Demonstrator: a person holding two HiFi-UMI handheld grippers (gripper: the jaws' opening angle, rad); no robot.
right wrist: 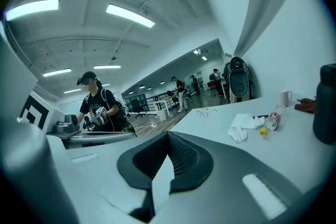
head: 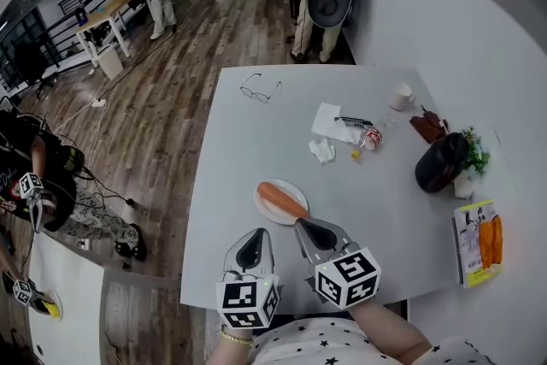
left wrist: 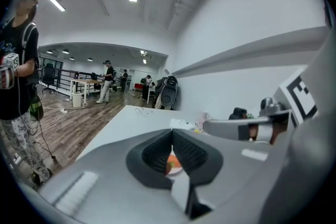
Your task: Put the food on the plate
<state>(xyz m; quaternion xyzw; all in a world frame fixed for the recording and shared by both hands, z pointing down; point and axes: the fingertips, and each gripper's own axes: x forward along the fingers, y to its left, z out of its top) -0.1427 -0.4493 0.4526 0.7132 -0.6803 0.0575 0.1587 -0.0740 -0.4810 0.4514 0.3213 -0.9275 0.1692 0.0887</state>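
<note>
A long orange sausage (head: 280,199) lies across a small white plate (head: 272,219) near the front of the grey table (head: 256,141). My right gripper (head: 302,224) is shut, with nothing between its jaws, and its tip is at the plate's near right rim, by the sausage's end. My left gripper (head: 259,233) is also shut and sits just short of the plate's near edge. In the left gripper view the jaws (left wrist: 171,132) meet, and a bit of the sausage (left wrist: 172,164) shows below them. In the right gripper view the shut jaws (right wrist: 168,137) hold nothing.
Farther back on the table are glasses (head: 261,87), tissues (head: 332,123), a tipped can (head: 370,138), a white cup (head: 402,96), a black cap (head: 442,161) and a small plant (head: 473,151). A packet (head: 477,242) lies at the right edge. People stand around the room.
</note>
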